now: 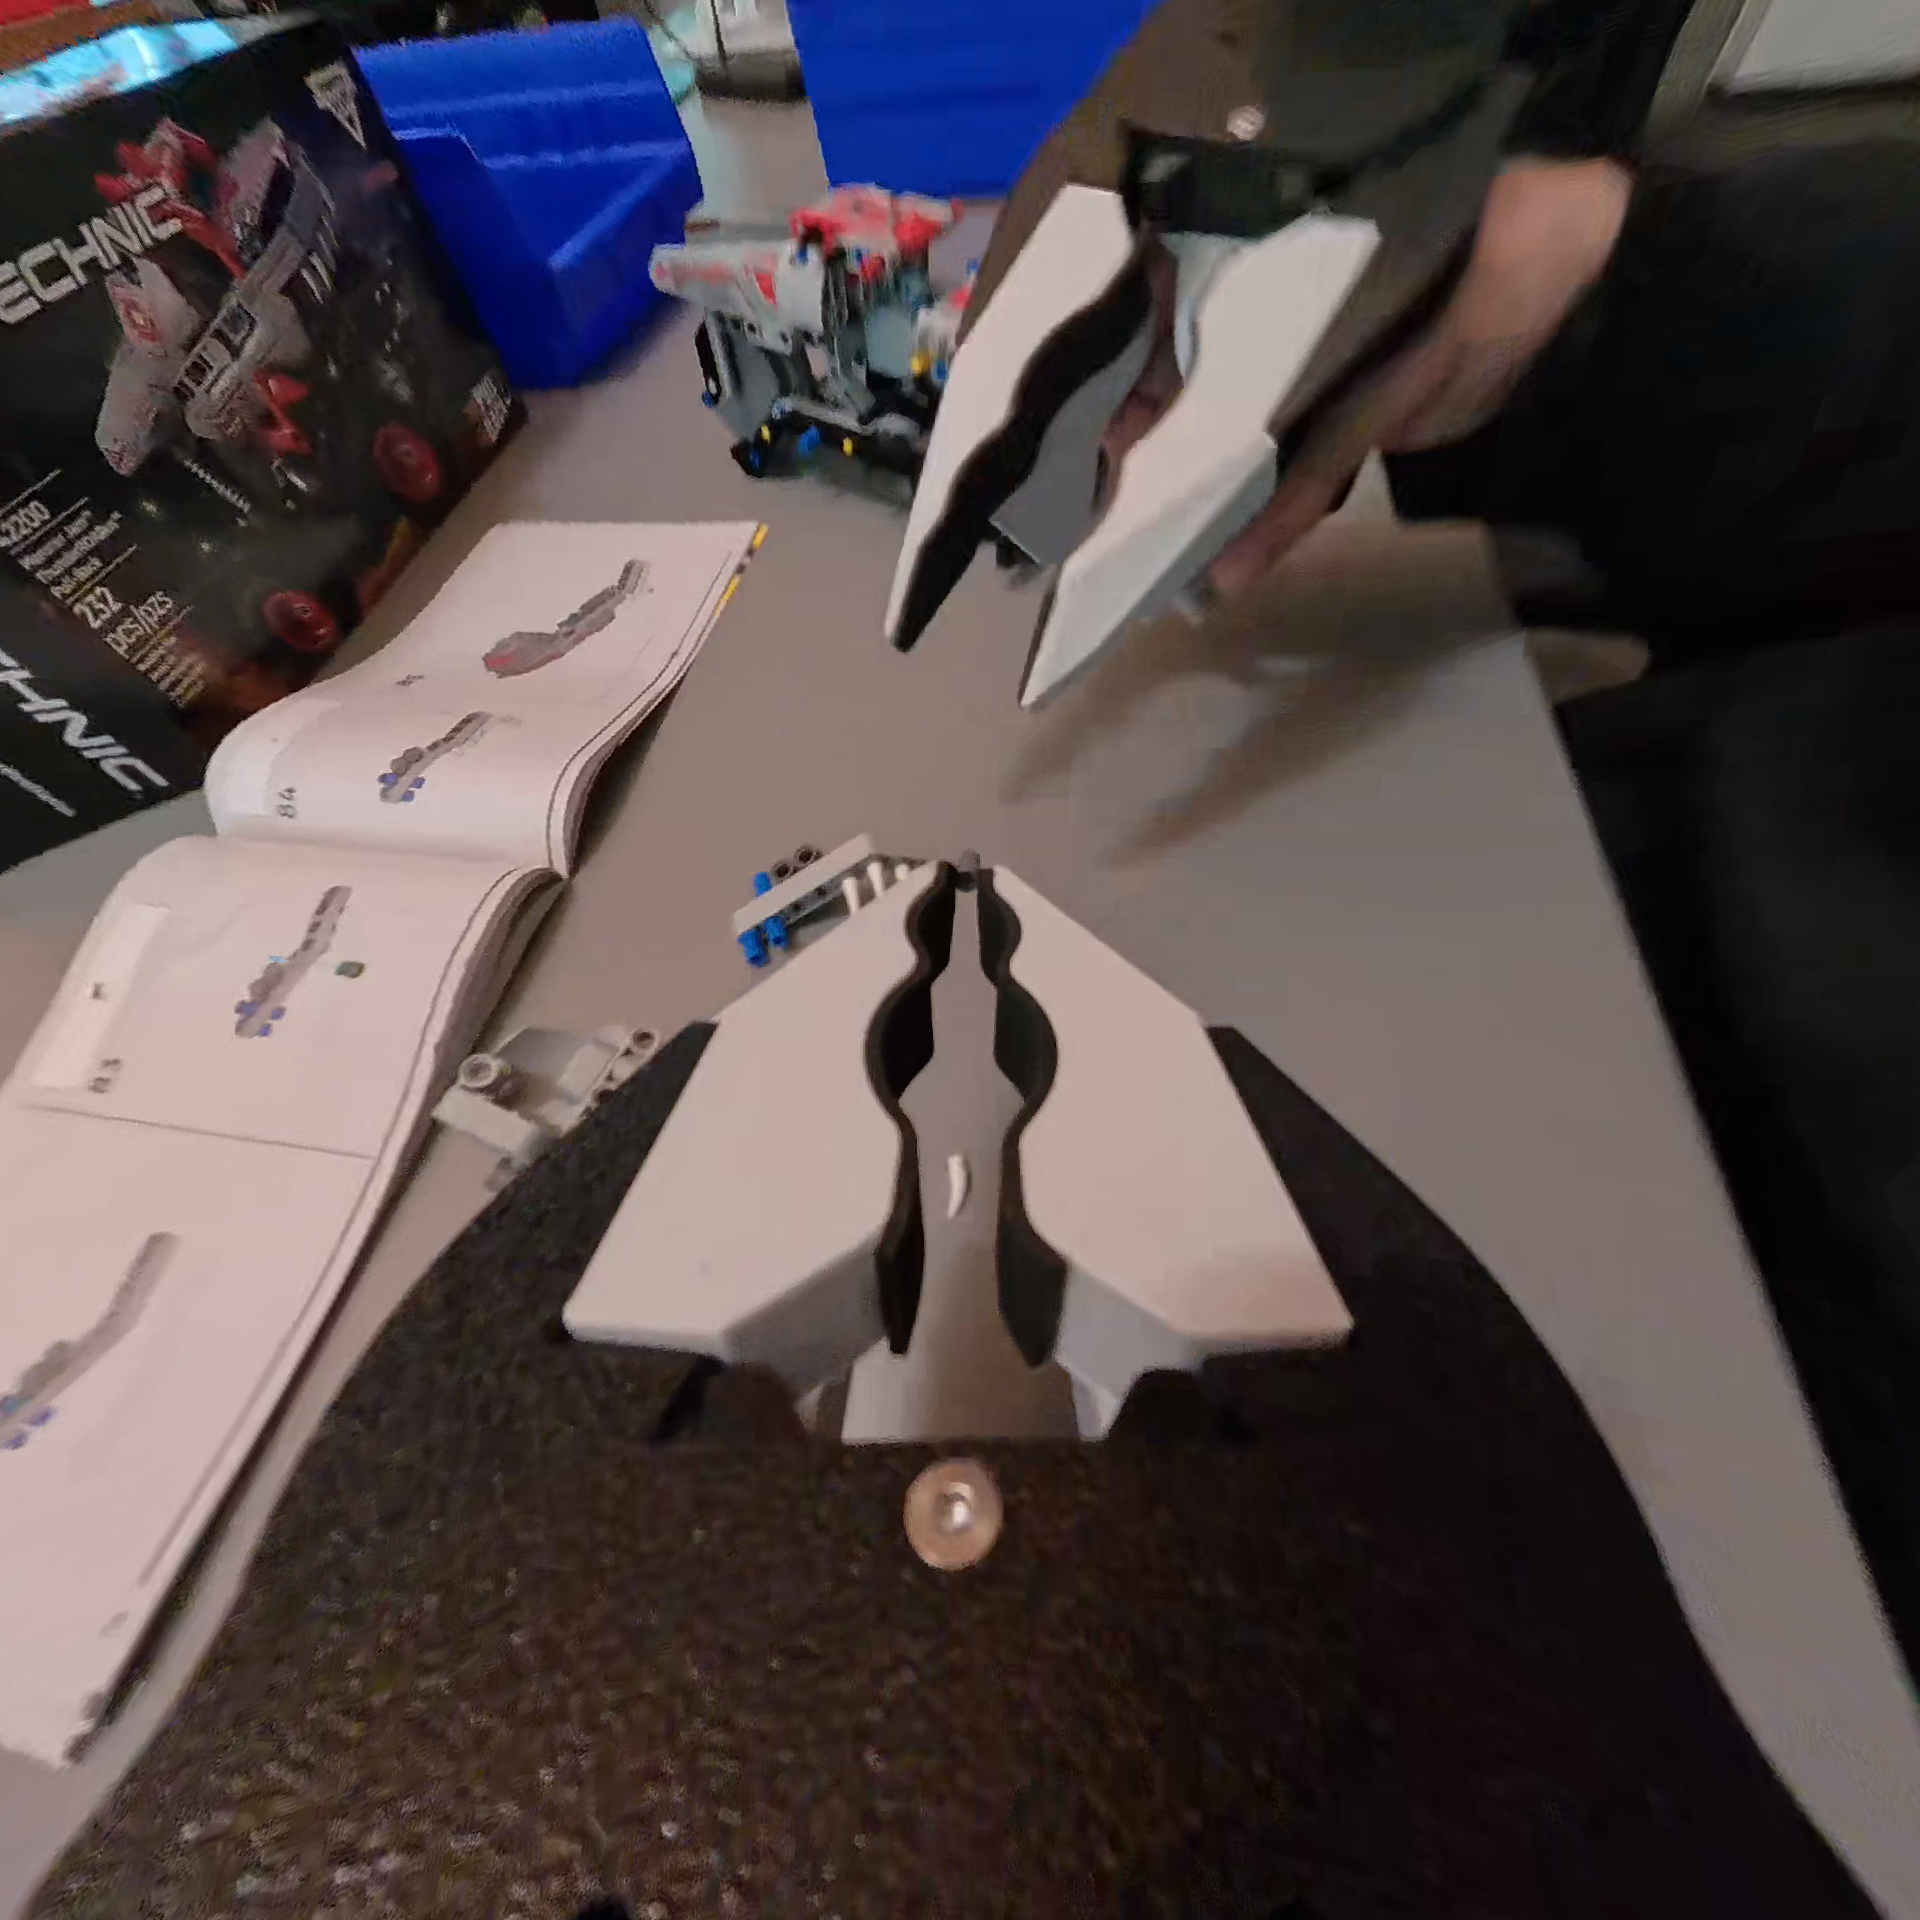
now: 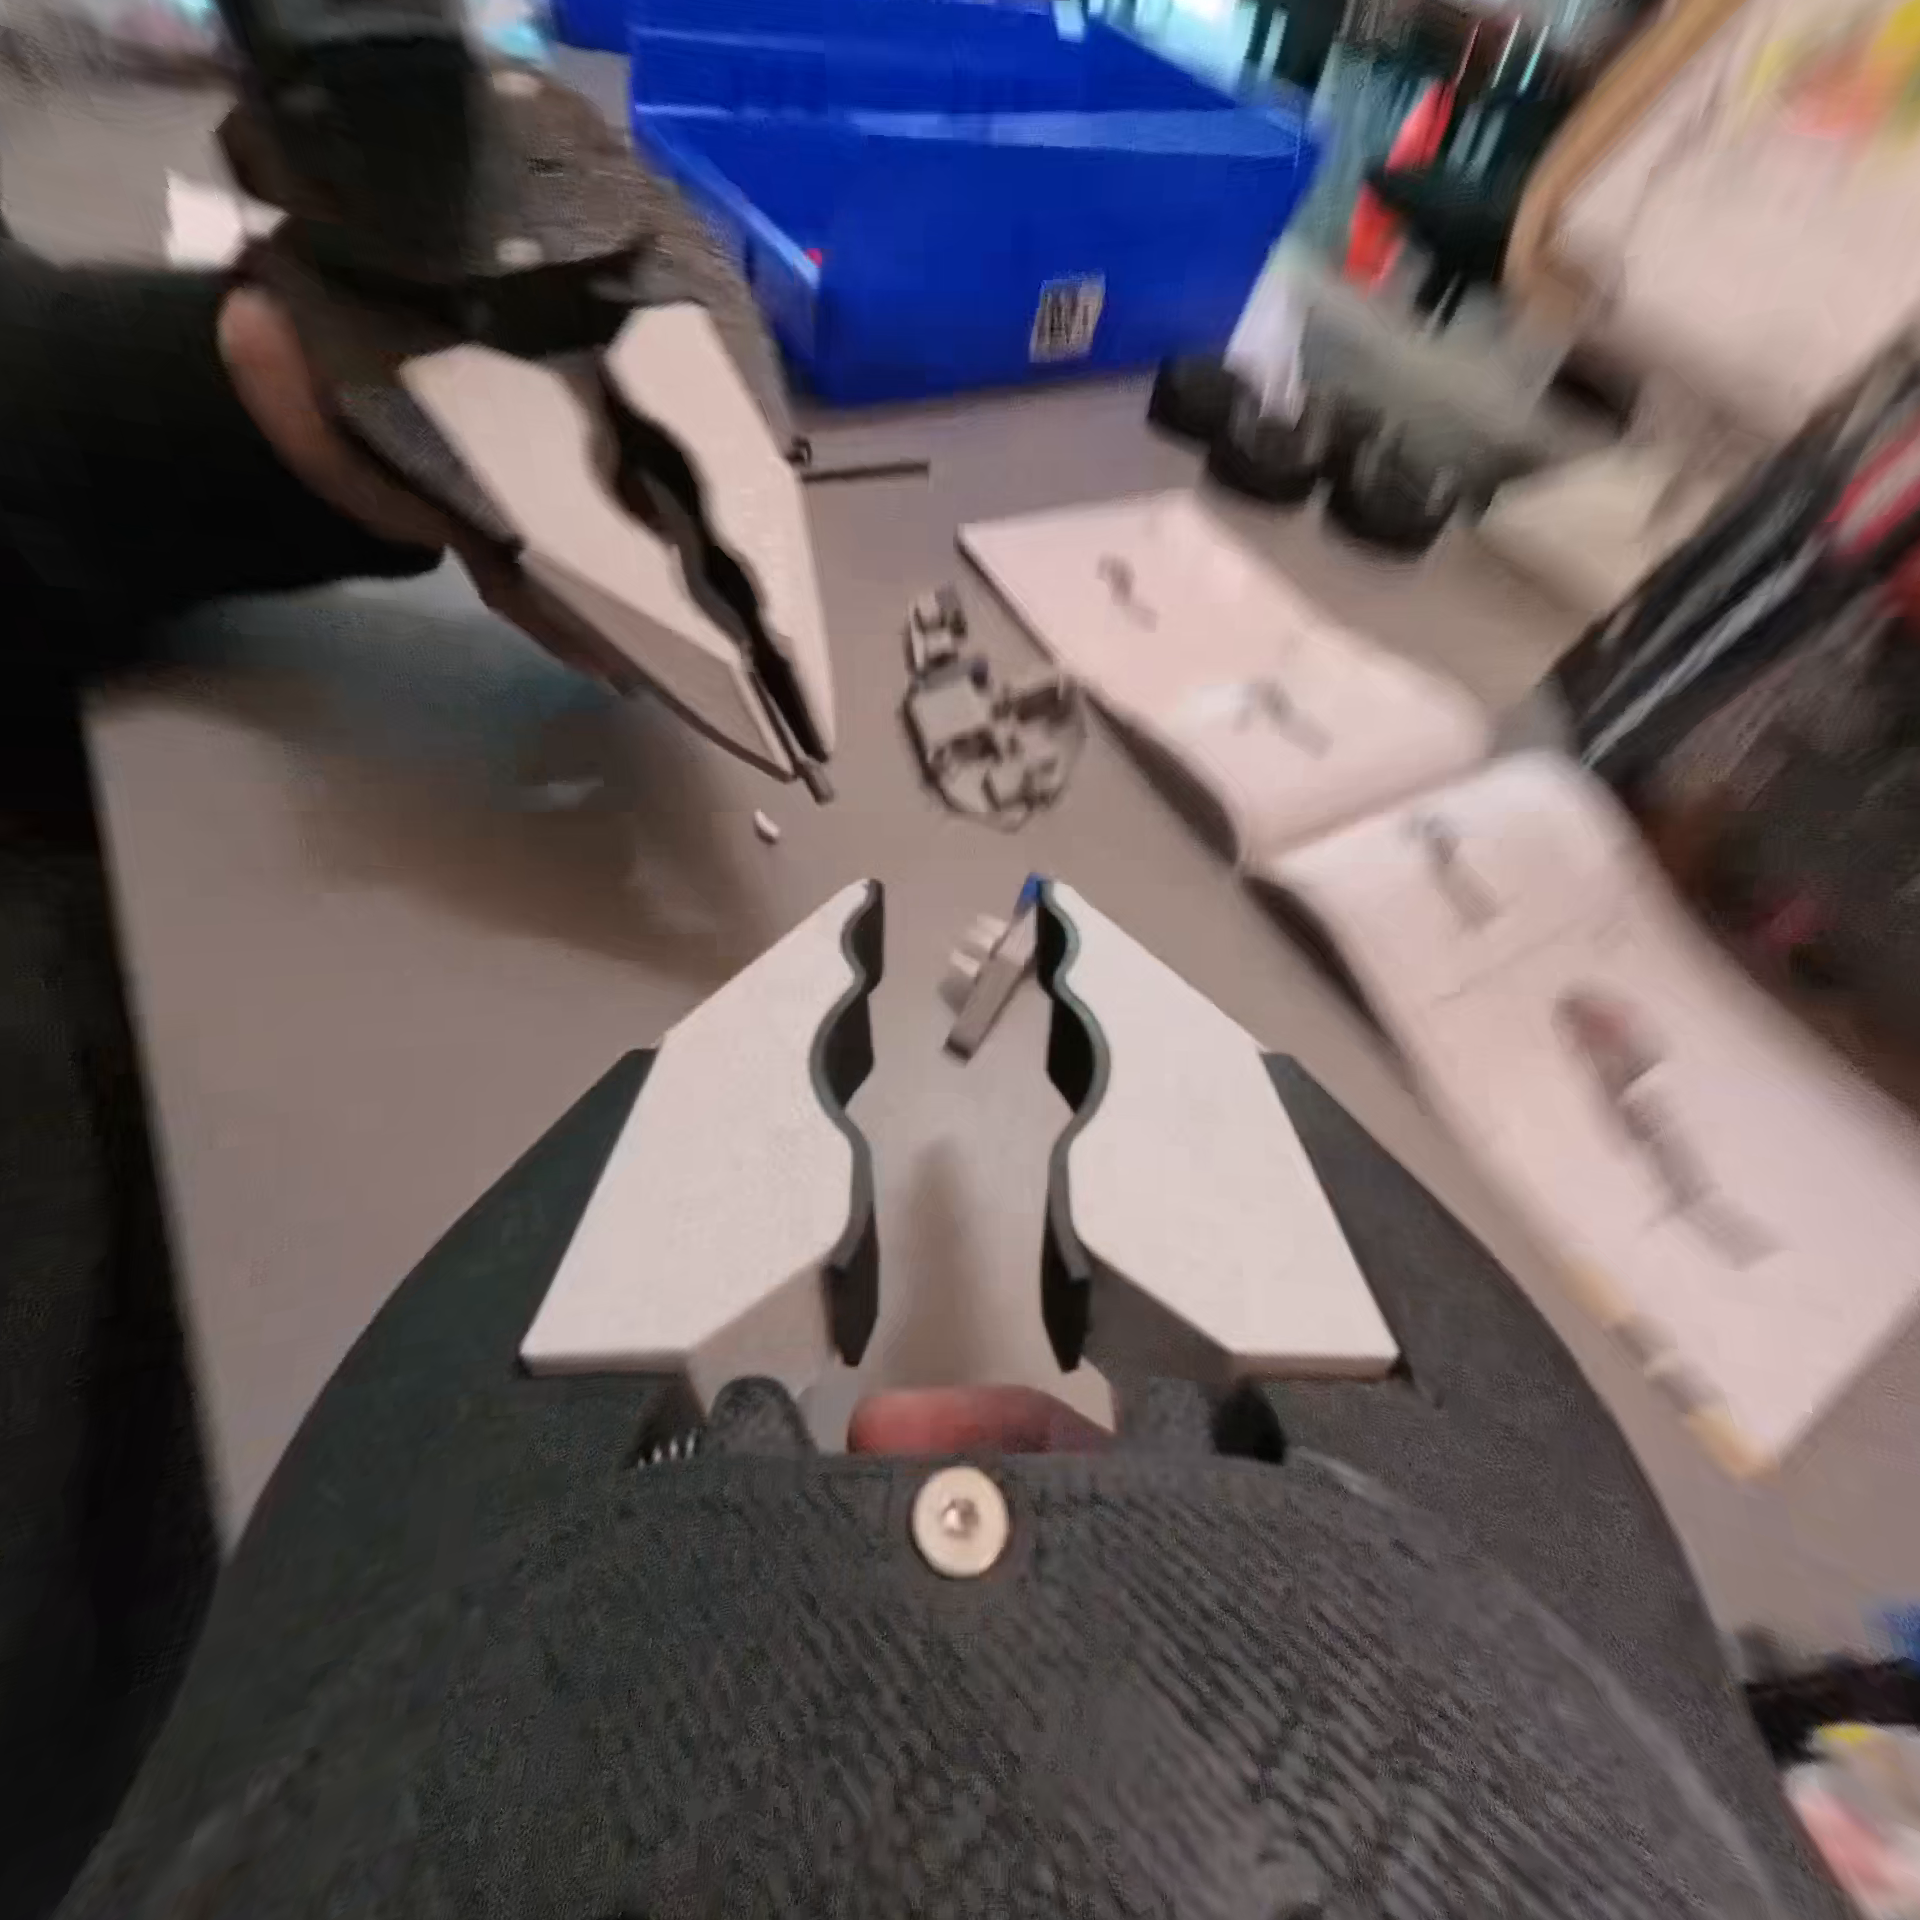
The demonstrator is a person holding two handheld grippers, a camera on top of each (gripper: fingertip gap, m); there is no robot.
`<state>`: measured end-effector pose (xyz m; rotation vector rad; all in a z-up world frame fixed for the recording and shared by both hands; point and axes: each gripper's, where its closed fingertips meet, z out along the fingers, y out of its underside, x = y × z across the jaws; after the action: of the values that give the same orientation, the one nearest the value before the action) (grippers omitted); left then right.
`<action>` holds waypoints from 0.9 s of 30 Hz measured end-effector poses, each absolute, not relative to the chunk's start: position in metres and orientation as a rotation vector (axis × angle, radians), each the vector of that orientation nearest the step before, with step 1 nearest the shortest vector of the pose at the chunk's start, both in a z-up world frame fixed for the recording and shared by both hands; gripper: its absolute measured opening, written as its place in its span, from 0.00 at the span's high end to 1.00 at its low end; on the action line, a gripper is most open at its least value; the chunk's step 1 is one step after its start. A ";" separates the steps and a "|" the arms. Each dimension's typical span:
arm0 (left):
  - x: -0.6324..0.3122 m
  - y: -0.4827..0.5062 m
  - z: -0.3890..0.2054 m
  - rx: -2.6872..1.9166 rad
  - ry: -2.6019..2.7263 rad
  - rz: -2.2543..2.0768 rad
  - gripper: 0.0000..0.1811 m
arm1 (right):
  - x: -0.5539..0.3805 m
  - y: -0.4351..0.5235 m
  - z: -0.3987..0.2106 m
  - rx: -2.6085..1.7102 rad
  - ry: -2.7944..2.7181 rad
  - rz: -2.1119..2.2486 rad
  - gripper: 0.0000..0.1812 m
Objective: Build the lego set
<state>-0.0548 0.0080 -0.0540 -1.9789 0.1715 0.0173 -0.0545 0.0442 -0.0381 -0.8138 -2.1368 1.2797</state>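
Currently left claw (image 1: 964, 878) is pinched on a small dark grey peg (image 2: 816, 777); right claw (image 2: 958, 902) gapes apart. Grey studded beam subassembly (image 1: 821, 899) lies mid-counter (image 1: 1299, 935), just left of the left tips, long axis slanting.

The black set box (image 1: 208, 364) bears printed branding and numbers; the open instruction booklet (image 1: 416, 748) shows page numbers.

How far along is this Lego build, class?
Done: a large grey-and-red Lego model stands near the blue bins. In hand: the left claw is shut on a small dark pin; the right claw is open. Left: loose grey pieces beside the open instruction booklet.
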 end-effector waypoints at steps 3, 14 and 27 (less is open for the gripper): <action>-0.053 0.019 -0.065 -2.017 0.257 0.082 0.99 | -0.051 0.052 -0.068 -1.246 -2.287 1.491 0.80; -0.061 0.031 -0.094 -2.123 0.420 0.371 0.99 | -0.074 0.051 -0.100 -1.456 -2.405 1.533 0.90; -0.087 0.031 -0.106 -2.239 0.328 0.282 0.99 | -0.067 0.031 -0.097 -1.475 -2.543 1.748 0.96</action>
<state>-0.0875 0.0310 -0.1060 -2.2391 0.3276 0.2825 -0.0668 0.0308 -0.0967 -1.4749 -2.5432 1.7477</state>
